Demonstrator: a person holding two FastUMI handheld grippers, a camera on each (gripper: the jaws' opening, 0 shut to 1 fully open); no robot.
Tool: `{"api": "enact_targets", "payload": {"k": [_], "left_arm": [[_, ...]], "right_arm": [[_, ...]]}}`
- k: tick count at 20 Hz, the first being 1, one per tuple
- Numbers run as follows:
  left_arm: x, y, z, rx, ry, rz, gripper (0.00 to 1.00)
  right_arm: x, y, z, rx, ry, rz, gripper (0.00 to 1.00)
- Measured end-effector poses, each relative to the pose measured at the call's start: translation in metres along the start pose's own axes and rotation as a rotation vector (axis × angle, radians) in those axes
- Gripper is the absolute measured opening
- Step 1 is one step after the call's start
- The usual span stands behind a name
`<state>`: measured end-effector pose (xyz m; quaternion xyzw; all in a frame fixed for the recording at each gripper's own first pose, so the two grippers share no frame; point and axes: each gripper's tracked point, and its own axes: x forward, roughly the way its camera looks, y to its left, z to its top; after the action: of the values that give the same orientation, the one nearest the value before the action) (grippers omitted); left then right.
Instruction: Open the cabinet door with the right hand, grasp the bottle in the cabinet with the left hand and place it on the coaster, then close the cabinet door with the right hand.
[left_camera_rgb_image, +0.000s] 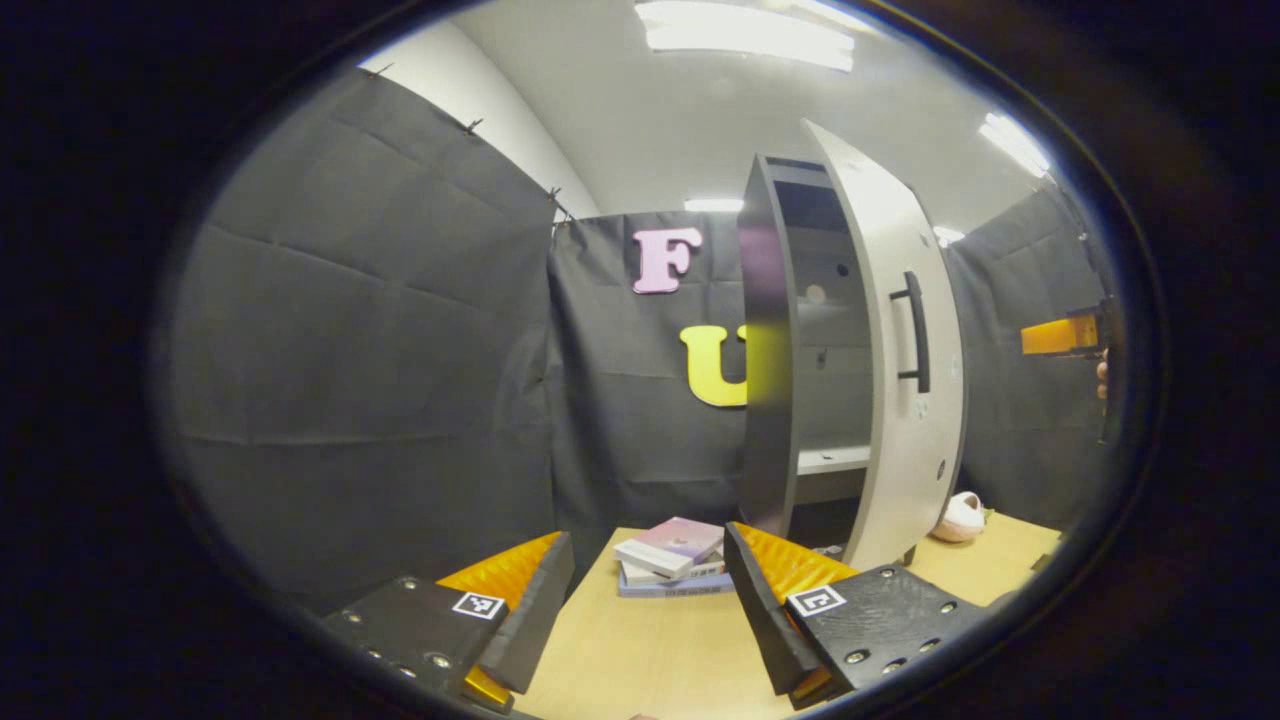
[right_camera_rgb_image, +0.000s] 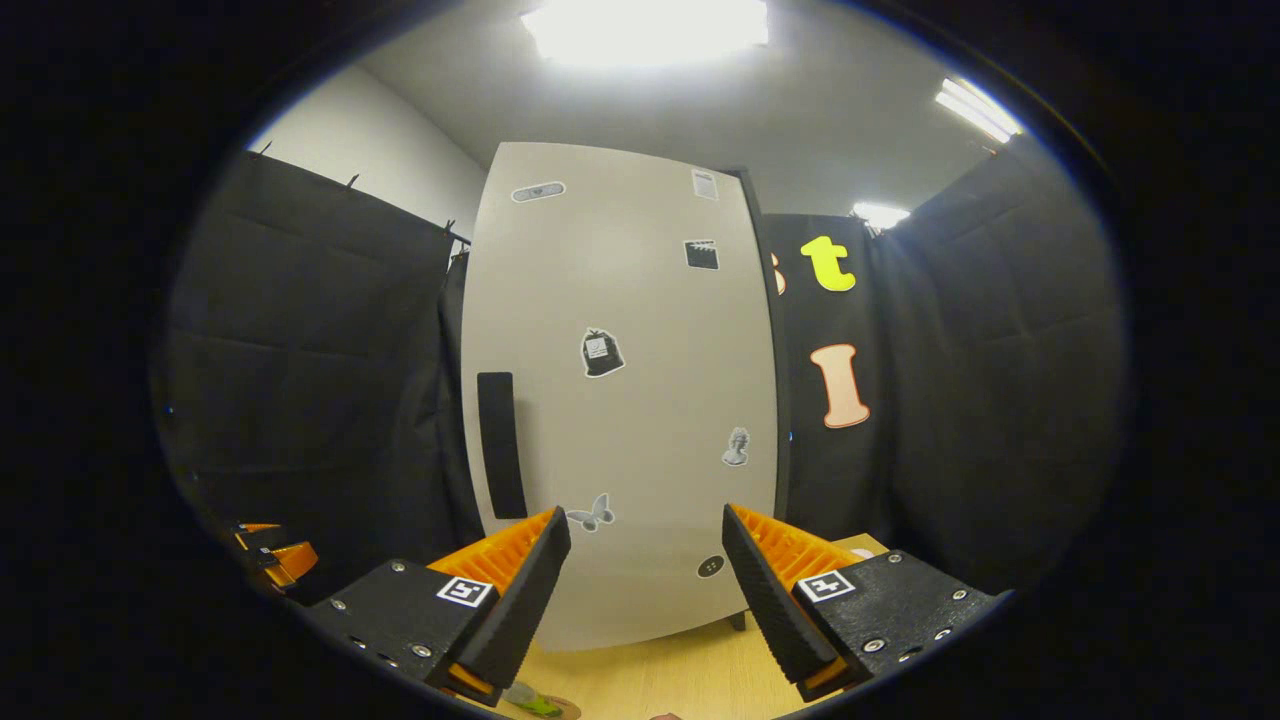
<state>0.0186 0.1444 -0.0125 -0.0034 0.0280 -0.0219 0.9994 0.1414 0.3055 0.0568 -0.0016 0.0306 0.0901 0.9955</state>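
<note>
In the left gripper view the tall cabinet (left_camera_rgb_image: 765, 350) stands at the back of the wooden table, its pale door (left_camera_rgb_image: 885, 250) swung partly open and its dark handle (left_camera_rgb_image: 915, 330) facing right. A white shelf (left_camera_rgb_image: 835, 460) shows inside, with nothing seen on it. My left gripper (left_camera_rgb_image: 648, 540) is open and holds nothing. In the right gripper view the door (right_camera_rgb_image: 620, 300) with its stickers stands close ahead, its handle (right_camera_rgb_image: 500, 445) left of my open right gripper (right_camera_rgb_image: 645, 518). At the bottom edge a small green-and-clear object (right_camera_rgb_image: 530, 700), perhaps the bottle, rests by a round brown coaster (right_camera_rgb_image: 562, 709).
A stack of books (left_camera_rgb_image: 672, 560) lies on the table (left_camera_rgb_image: 640, 660) in front of the cabinet. A pink soft toy (left_camera_rgb_image: 962, 515) sits right of the door. The right gripper (left_camera_rgb_image: 1060, 335) shows far right, the left gripper (right_camera_rgb_image: 270, 555) low left.
</note>
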Motion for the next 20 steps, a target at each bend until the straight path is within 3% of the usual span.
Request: {"api": "enact_targets", "payload": {"k": [6, 7, 8, 11, 12, 13, 15, 16, 20], "left_arm": [[-0.002, -0.054, 0.026, -0.017, -0.021, -0.034, 0.86], [-0.003, -0.064, 0.027, -0.018, -0.018, -0.038, 0.91], [-0.003, -0.072, 0.029, -0.017, -0.017, -0.044, 0.86], [-0.005, -0.095, 0.039, -0.004, -0.025, -0.054, 0.86], [-0.006, -0.103, 0.042, -0.003, -0.027, -0.056, 0.82], [-0.006, -0.109, 0.044, -0.004, -0.027, -0.057, 0.91], [-0.006, -0.122, 0.047, -0.016, -0.023, -0.065, 0.87], [-0.006, -0.127, 0.049, -0.021, -0.021, -0.065, 0.91], [-0.007, -0.141, 0.056, -0.015, -0.022, -0.057, 0.91]], "right_arm": [[-0.026, -0.06, 0.006, -0.02, -0.019, -0.044, 0.95], [-0.03, -0.069, 0.009, -0.02, -0.025, -0.051, 0.95], [-0.033, -0.076, 0.01, -0.022, -0.03, -0.056, 0.95], [-0.043, -0.102, 0.015, -0.042, -0.048, -0.079, 0.91], [-0.046, -0.111, 0.015, -0.049, -0.051, -0.086, 0.95], [-0.05, -0.118, 0.014, -0.055, -0.052, -0.091, 0.94], [-0.055, -0.132, 0.012, -0.064, -0.056, -0.102, 0.94], [-0.058, -0.139, 0.01, -0.068, -0.057, -0.107, 0.94], [-0.068, -0.164, -0.004, -0.071, -0.053, -0.13, 0.94]]}}
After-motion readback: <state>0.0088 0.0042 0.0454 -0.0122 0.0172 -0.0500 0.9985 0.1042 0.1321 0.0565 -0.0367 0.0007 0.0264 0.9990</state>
